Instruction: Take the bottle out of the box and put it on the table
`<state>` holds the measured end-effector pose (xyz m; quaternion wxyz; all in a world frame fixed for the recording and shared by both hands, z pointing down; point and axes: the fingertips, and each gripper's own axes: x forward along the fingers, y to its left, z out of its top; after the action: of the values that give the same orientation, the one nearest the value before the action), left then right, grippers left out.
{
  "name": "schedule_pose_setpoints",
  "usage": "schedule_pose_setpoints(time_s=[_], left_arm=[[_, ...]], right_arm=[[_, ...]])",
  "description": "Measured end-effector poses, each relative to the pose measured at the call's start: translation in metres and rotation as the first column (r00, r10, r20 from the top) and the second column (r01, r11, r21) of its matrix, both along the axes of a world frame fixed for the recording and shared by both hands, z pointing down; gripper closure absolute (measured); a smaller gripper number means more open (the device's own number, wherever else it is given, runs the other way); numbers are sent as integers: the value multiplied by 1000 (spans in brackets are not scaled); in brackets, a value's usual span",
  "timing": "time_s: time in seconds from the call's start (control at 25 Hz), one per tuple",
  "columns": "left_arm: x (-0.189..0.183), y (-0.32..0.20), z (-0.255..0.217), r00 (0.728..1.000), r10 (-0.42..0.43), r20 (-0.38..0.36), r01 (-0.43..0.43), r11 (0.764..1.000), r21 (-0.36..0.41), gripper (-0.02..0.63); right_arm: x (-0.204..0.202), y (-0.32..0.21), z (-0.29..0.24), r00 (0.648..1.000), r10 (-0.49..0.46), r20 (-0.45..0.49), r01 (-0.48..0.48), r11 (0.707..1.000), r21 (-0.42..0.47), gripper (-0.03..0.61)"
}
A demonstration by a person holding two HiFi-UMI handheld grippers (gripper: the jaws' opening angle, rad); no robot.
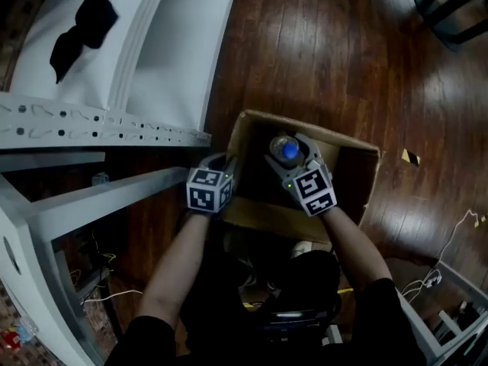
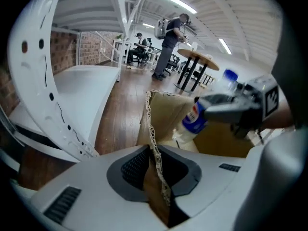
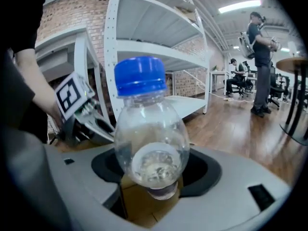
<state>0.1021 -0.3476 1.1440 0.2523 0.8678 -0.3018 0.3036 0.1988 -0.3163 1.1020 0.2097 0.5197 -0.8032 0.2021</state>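
An open cardboard box [image 1: 355,175] stands on the wooden floor below me. My right gripper [image 1: 284,161] is shut on a clear plastic bottle [image 1: 288,150] with a blue cap, holding it above the box opening. In the right gripper view the bottle [image 3: 150,143] fills the space between the jaws, with its cap [image 3: 139,75] pointing up. My left gripper [image 1: 229,163] is shut on the box's left wall; the torn cardboard edge [image 2: 156,162] runs between its jaws. The left gripper view also shows the bottle [image 2: 195,119] with its blue label, raised over the box [image 2: 166,113].
A white shelf rack [image 1: 114,120] and a white surface [image 1: 179,44] with a black object [image 1: 84,25] lie to the left of the box. Cables [image 1: 427,280] trail on the floor at right. A round table [image 2: 199,59] and people [image 2: 171,37] are far behind.
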Motion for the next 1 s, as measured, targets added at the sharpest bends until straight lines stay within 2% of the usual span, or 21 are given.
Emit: schedule_pose_setpoints(time_s=[0.08,0.12,0.2,0.32,0.48,0.64,0.8,0.84,0.92,0.96,1.0], left_arm=[[-8,9,-9,998,-51,45,50,999,10,571],[-10,13,-18,996,-69,55,68,998,4,550],[-7,18,-48,996,-75,57,76,997,1,450],[6,21,-117,996,-81,37,80,996,36,445],[26,39,-241,995,-74,-73,79,995,60,445],[39,74,-379,988,23,-150,-6,993,115,467],[43,86,-514,971,87,-222,-27,965,259,470],[39,88,-544,967,96,-235,-25,958,287,501],[23,93,-599,961,107,-257,-18,945,325,520],[14,94,-627,957,106,-271,-6,939,344,562],[9,94,-656,951,103,-293,13,930,368,577]], right_arm=[[8,16,-54,1000,18,14,-18,1000,-4,265],[13,24,-81,999,29,21,-29,1000,-3,265],[25,39,-131,998,55,31,-55,998,8,265],[45,55,-201,996,84,26,-85,996,32,265],[61,75,-302,992,122,35,-124,991,57,267],[56,112,-406,991,133,18,-134,988,78,267],[67,132,-499,994,105,-10,-103,988,115,267],[69,135,-522,995,104,-10,-102,988,120,267],[62,141,-568,993,115,10,-115,984,137,267],[58,144,-589,993,114,15,-115,981,154,267],[55,146,-610,994,108,11,-108,978,177,267]])
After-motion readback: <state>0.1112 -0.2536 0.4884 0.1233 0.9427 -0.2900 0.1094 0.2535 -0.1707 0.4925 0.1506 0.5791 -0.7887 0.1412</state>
